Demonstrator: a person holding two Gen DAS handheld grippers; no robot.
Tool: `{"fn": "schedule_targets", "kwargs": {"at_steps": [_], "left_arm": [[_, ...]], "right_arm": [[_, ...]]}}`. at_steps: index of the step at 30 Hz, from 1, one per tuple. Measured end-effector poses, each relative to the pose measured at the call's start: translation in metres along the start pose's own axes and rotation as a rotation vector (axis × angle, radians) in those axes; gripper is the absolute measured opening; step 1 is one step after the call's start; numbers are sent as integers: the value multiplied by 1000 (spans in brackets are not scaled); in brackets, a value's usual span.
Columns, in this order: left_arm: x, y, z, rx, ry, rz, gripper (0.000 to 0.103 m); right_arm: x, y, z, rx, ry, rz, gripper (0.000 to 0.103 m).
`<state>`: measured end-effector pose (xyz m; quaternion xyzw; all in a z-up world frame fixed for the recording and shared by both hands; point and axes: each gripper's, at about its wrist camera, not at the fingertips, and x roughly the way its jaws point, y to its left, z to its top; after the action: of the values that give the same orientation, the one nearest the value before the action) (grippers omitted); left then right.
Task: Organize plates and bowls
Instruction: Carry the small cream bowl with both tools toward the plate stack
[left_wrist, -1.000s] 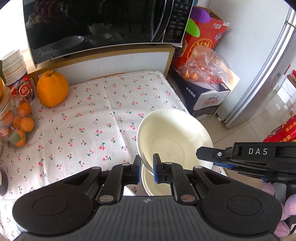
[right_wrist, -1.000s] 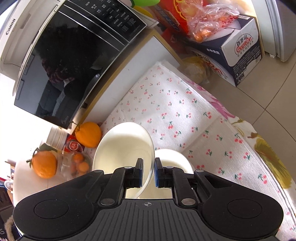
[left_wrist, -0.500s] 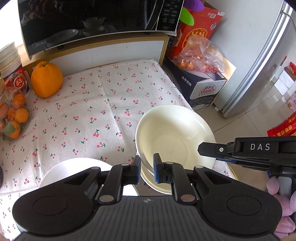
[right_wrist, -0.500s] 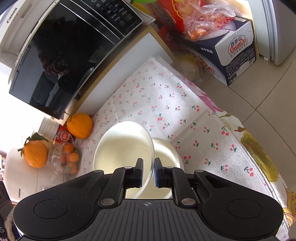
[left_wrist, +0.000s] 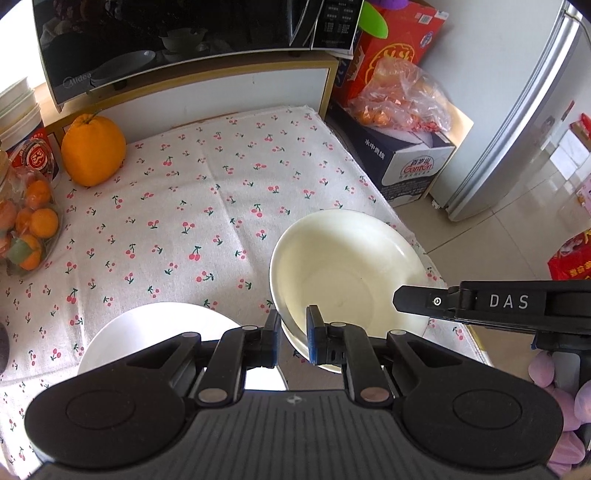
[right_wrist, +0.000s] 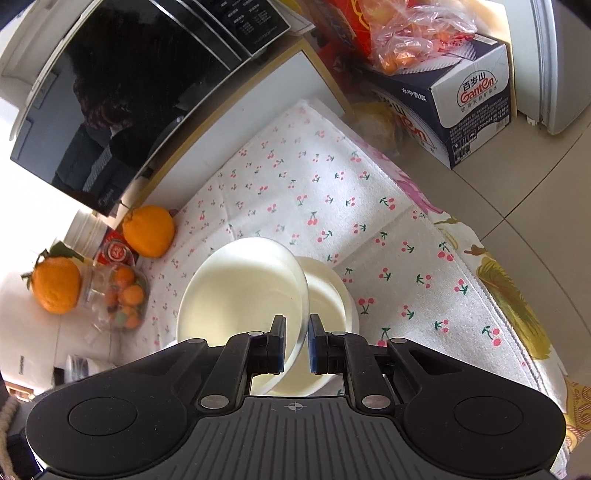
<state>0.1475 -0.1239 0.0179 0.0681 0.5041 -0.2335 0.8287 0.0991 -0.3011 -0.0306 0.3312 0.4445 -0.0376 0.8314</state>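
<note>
The left hand-held gripper (left_wrist: 291, 334) is clamped on the near rim of a cream bowl (left_wrist: 343, 269), and the right hand-held gripper (right_wrist: 296, 341) pinches the same bowl's opposite rim, so both carry it, tilted. Directly beneath sits a second cream bowl (right_wrist: 332, 291) on the cherry-print cloth (left_wrist: 192, 192) covering the desk. Just left of it lies a white plate (left_wrist: 147, 328). Farther back rest a large orange (left_wrist: 93, 149) and a bag of small oranges (left_wrist: 29, 232), with a microwave (left_wrist: 184, 40) behind them.
</note>
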Motion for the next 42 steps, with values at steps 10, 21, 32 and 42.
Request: {"fn": "schedule_targets", "kwargs": {"at_steps": [10,21,32,42], "left_arm": [[18,-7,-4,56,58,32,16],[22,-14,-5,121,68,78,18],[28,-24,-5,165,81,97,22],[31,-28,-7,195,87,111,26]], "right_arm": [[7,1,-3,-45,22,-53,13],[9,4,-3,-79,28,-78,13],[9,3,-3,-97,31,-103,13],[10,2,-3,-109,29,-116,15]]}}
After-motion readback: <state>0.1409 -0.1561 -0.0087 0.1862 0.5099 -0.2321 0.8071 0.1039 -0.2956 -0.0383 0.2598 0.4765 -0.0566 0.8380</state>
